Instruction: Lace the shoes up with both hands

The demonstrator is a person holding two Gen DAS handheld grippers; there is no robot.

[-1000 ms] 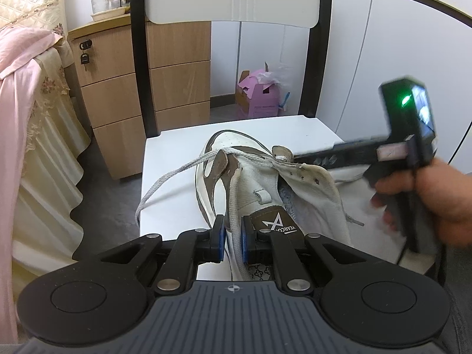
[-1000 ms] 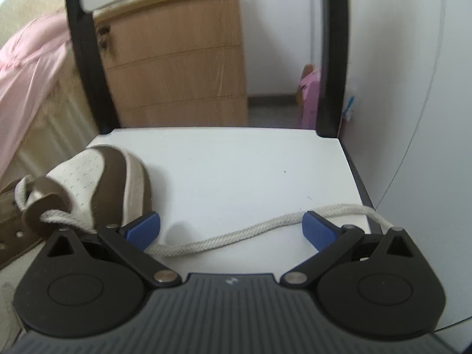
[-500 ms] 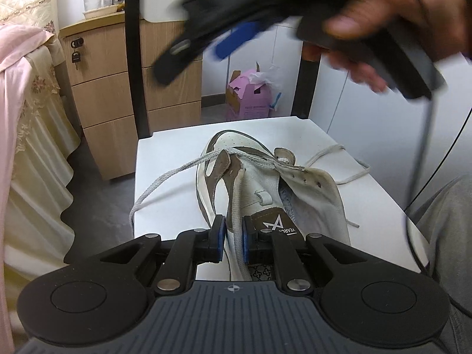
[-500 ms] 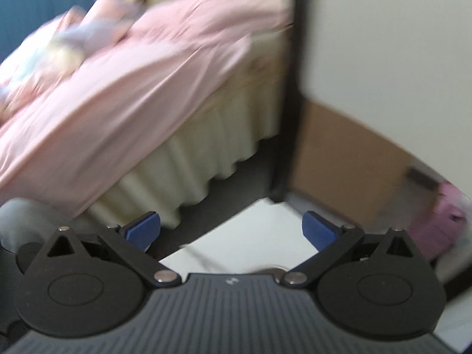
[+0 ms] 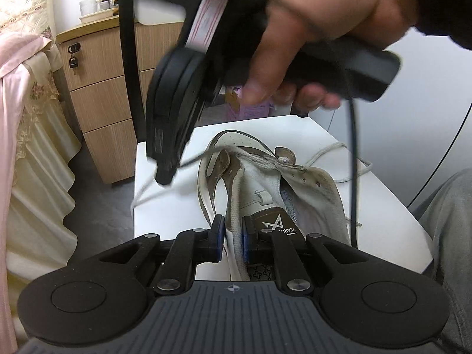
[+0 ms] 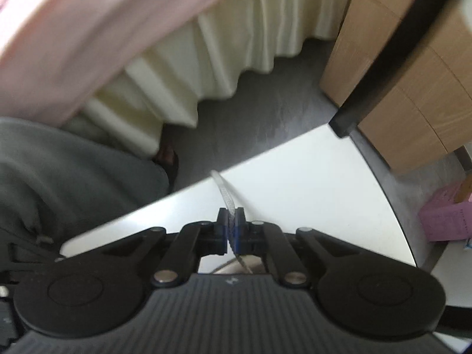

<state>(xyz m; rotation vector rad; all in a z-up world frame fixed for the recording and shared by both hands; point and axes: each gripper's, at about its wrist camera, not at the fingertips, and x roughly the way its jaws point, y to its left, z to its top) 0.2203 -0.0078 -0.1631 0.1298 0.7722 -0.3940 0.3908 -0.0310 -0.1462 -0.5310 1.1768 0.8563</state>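
A white and brown shoe (image 5: 265, 183) lies on the white chair seat (image 5: 165, 206), toe pointing away from the left wrist camera, tongue and collar nearest it. The left gripper (image 5: 233, 233) has its fingers (image 5: 219, 236) drawn narrow around the shoe's near collar edge, gripping it. Above the seat's left side, a hand (image 5: 309, 29) holds the right gripper (image 6: 232, 227) tipped downward — its fingers (image 6: 221, 230) are pinched together on a strand of the shoelace (image 6: 227, 194), which runs from the pads out over the seat's edge. The lace's other end (image 5: 339, 153) trails loose on the seat to the shoe's right. A wooden drawer cabinet (image 5: 100, 88) and a bed skirt (image 6: 206, 59) stand beyond the chair.
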